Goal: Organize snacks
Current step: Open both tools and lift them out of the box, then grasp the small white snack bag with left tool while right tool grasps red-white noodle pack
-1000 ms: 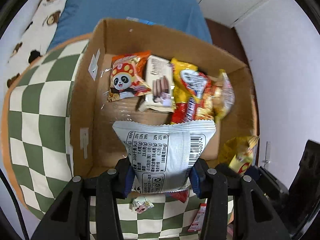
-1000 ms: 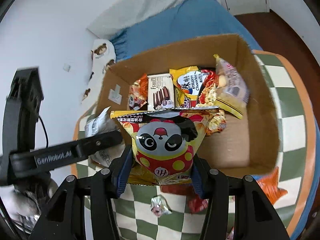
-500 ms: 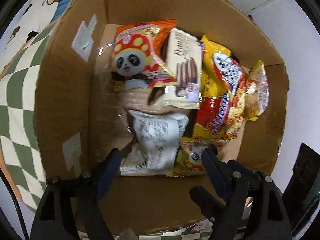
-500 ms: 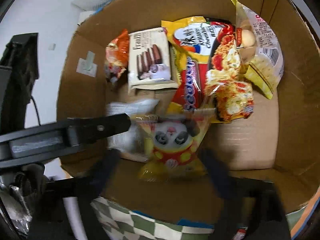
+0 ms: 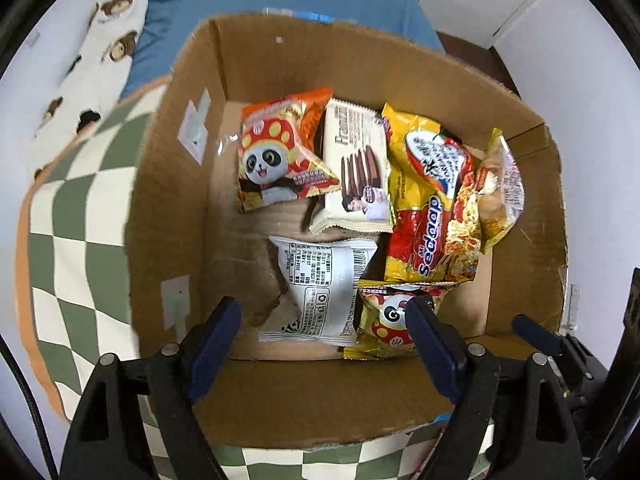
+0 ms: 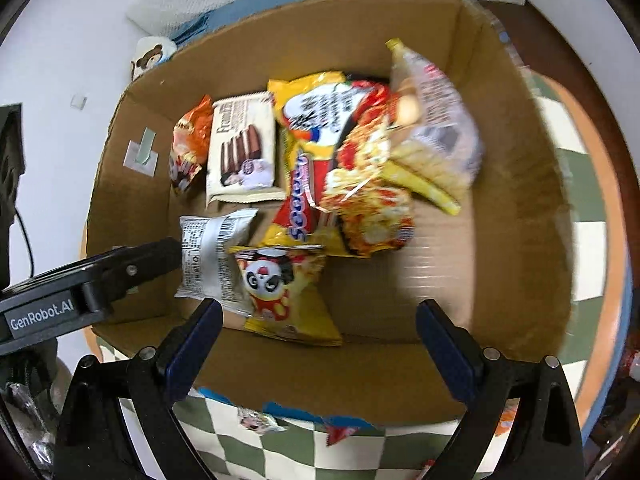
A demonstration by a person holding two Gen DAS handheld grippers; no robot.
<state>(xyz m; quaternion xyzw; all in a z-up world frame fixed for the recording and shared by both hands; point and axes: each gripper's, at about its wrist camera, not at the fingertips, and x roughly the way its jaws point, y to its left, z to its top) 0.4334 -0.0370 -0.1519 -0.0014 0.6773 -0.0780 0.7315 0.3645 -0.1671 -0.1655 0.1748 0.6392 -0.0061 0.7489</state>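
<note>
Snacks mostly in cardboard box (image 5: 172, 208): white packet (image 5: 320, 284) and yellow panda bag (image 6: 280, 284) lie near front wall, others along far side. My left gripper (image 5: 324, 344) and right gripper (image 6: 318, 344) both spread, empty. Few small packets (image 6: 256, 420) left on checkered cloth (image 5: 76, 216), near side.

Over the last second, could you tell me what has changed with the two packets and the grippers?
Both packets were let go into the cardboard box: the white packet left the left gripper, the yellow panda packet left the right gripper. They now lie side by side near the front wall, and both grippers stand open above them. The snacks at the back stayed put.
</note>
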